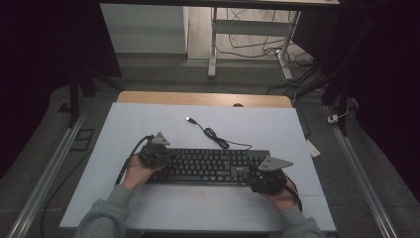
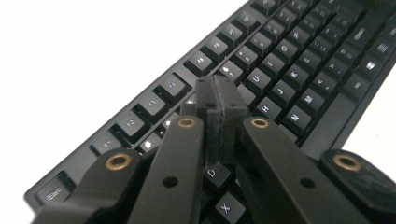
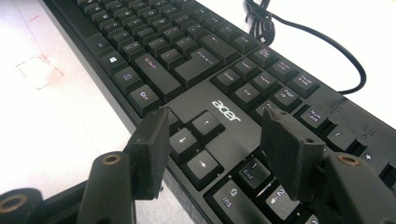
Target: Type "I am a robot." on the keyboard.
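Your left gripper (image 1: 157, 154) sits over the left end of the keyboard (image 1: 210, 166), and in the left gripper view its two pads are pressed flat together with nothing between them, their tips (image 2: 218, 95) hanging just above or on the letter keys near the middle rows; you cannot tell from that view whether they actually touch a key. Your right gripper (image 1: 265, 179) is at the opposite end, and in the right gripper view its jaws stand wide apart, holding nothing, straddling the arrow-key cluster (image 3: 195, 142) and the edge of the number pad.

The keyboard lies flat and square across the near half of the white table (image 1: 148, 124), long side toward you, roughly centred. Its cable (image 1: 218, 139) runs loose from the back edge in a small coil, with the USB plug (image 1: 189, 119) lying free on the surface, connected to nothing.

As a judgement, you look to be at an early or middle point of working on the keyboard: both tools are in position at its ends, but neither has a hold on the body, so any lift, shift or turn is not yet begun. If the work is key pressing, the closed left tips are placed for it, while the right one is only poised. The cable has not been gathered or plugged.
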A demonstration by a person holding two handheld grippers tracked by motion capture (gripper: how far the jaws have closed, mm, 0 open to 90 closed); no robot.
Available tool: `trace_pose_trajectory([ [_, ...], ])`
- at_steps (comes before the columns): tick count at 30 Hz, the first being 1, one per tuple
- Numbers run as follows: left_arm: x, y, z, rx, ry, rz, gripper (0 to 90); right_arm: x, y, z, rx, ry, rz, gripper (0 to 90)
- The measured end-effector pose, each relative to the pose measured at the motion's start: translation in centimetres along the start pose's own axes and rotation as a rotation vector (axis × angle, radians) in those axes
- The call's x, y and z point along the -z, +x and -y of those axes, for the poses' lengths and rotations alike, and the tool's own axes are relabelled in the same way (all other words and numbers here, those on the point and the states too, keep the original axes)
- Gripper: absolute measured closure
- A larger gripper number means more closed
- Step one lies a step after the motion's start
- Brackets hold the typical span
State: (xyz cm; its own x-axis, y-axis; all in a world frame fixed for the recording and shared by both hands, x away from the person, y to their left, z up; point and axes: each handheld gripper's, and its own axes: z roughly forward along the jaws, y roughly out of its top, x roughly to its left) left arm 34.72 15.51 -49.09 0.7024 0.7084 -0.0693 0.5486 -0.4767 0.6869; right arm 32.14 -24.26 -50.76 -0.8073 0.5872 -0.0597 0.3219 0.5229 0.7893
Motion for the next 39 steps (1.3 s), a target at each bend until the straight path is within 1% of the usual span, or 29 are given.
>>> trace_pose_trajectory([
  [3, 0.9, 0.0, 0.2, 0.020, -0.023, 0.015, 82.0, 0.0, 0.0, 0.0, 0.002, 0.002, 0.001, 43.0],
  [6, 1.6, -0.3, 0.3, 0.034, -0.041, 0.023, 71.6, 0.0, 0.0, 0.0, 0.002, 0.002, 0.002, 43.0],
  [7, 1.8, -0.4, 0.4, 0.037, -0.043, 0.021, 66.7, 0.0, 0.0, 0.0, 0.001, 0.000, 0.001, 43.0],
  [10, 2.2, -0.7, 0.5, 0.049, -0.054, -0.009, 52.3, 0.0, 0.0, 0.0, 0.004, 0.003, 0.001, 43.0],
  [11, 2.3, -0.7, 0.6, 0.052, -0.054, -0.008, 48.7, 0.0, 0.0, 0.0, 0.007, 0.002, 0.001, 43.0],
  [15, 2.7, -1.0, 1.0, 0.060, -0.054, -0.014, 40.6, 0.0, 0.0, 0.0, 0.007, 0.005, 0.003, 43.0],
  [21, 3.2, -1.2, 1.8, 0.068, -0.037, -0.025, 34.1, -0.1, 0.0, 0.0, 0.008, 0.003, 0.002, 43.0],
  [24, 3.3, -1.3, 2.1, 0.076, -0.034, -0.016, 33.2, -0.2, 0.1, 0.0, 0.010, 0.006, 0.000, 43.0],
  [27, 3.3, -1.4, 2.3, 0.075, -0.029, -0.020, 32.7, -0.2, 0.1, 0.0, 0.013, 0.010, 0.002, 43.0],
  [32, 3.4, -1.3, 2.4, 0.078, -0.030, -0.024, 32.3, -0.2, 0.1, 0.0, 0.002, -0.003, -0.002, 43.0],
  [36, 3.2, -1.3, 2.5, 0.076, -0.027, -0.025, 32.2, -0.2, 0.1, -0.1, 0.011, -0.004, 0.004, 43.0],
  [39, 3.1, -1.3, 2.5, 0.077, -0.020, -0.029, 32.1, -0.2, 0.1, -0.3, 0.004, -0.014, 0.000, 43.1],
])
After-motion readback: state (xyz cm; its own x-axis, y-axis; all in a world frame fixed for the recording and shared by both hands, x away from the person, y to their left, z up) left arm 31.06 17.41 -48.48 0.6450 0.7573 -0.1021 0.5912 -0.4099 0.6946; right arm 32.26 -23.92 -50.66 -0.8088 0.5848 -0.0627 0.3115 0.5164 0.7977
